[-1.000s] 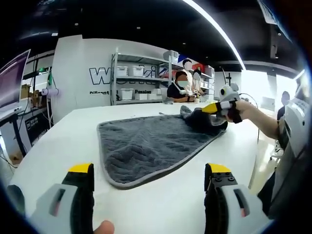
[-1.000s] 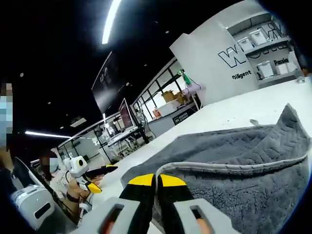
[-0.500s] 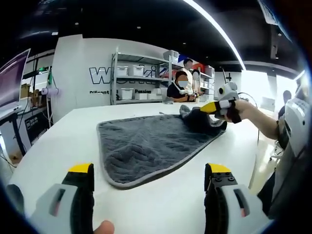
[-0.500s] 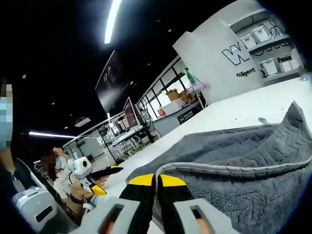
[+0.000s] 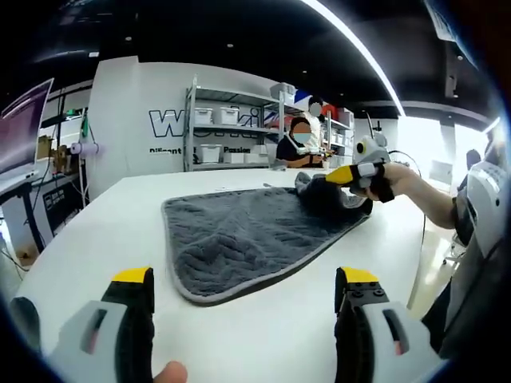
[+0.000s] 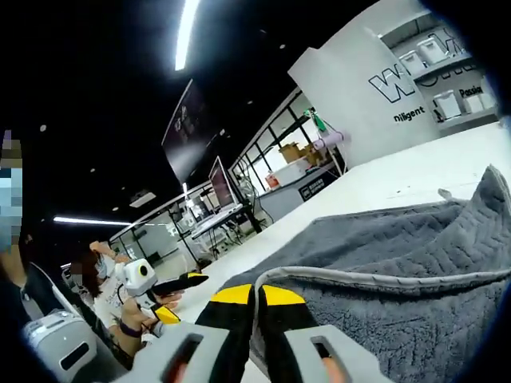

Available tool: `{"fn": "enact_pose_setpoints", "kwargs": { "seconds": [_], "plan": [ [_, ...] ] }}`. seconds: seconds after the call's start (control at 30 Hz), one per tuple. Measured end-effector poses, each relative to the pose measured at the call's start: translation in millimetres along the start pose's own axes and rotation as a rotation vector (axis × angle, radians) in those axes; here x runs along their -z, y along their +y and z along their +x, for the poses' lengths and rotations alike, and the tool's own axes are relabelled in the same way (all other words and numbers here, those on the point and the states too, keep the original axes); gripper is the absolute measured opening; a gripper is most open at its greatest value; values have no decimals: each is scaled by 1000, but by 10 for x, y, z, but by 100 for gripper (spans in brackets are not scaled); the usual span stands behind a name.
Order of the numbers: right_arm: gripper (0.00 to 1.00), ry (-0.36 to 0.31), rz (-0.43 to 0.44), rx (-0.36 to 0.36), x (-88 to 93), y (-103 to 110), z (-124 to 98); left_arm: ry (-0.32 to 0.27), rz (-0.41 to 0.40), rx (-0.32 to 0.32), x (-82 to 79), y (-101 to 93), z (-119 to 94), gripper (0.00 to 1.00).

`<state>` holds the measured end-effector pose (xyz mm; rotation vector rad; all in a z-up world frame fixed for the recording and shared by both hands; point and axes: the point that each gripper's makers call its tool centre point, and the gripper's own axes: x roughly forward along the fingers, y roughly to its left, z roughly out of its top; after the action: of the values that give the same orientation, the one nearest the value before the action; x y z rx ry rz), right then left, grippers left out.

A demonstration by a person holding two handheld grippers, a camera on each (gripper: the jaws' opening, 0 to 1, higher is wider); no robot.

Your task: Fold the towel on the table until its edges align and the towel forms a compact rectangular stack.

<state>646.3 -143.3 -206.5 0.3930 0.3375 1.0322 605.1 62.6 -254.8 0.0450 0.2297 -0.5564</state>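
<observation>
A dark grey towel (image 5: 247, 231) lies spread on the white table (image 5: 96, 231), its right far corner bunched up and lifted. My right gripper (image 5: 345, 175), seen from the left gripper view at the right, is shut on that corner. In the right gripper view the towel (image 6: 399, 263) has its pale edge band pinched between the shut yellow-tipped jaws of the right gripper (image 6: 255, 297). My left gripper (image 5: 243, 279) hovers open above the near table edge, a little short of the towel's near hem, with nothing between its fingers. It also appears as the other gripper (image 6: 172, 287) at the left.
White shelving (image 5: 231, 132) with bins stands at the back wall. A person (image 5: 297, 148) sits behind the table's far side. A desk with a monitor (image 5: 24, 136) stands at the left. Bare table lies left of and in front of the towel.
Both views have shifted slightly with the hands. The right gripper keeps its hold on the towel corner, and the towel's lie is nearly the same.
</observation>
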Motion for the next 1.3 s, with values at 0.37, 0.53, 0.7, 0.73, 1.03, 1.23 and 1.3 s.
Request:
{"fn": "enact_pose_setpoints", "kwargs": {
  "seconds": [0.37, 0.53, 0.7, 0.73, 1.03, 1.23, 1.3],
  "plan": [
    [3, 2, -3, -28, -94, 40, 111, -4, -4, -1, 8, 7, -8, 99],
    [3, 6, -7, -33, -93, 69, 154, -2, -5, -4, 21, 21, -24, 99],
    [3, 16, -2, -41, -66, 93, 189, -3, -10, -11, 32, 48, -39, 99],
    [3, 18, -1, -43, -60, 100, 194, -3, -11, -12, 34, 50, -38, 99],
    [3, 45, 11, -66, -45, 160, 287, -2, -11, -6, 38, 39, -19, 99],
    [3, 73, 4, -77, -77, 129, 365, -1, -12, -11, 40, 54, -30, 99],
    [3, 80, 8, -85, -83, 119, 397, 0, -14, -14, 43, 63, -35, 99]
  ]
}}
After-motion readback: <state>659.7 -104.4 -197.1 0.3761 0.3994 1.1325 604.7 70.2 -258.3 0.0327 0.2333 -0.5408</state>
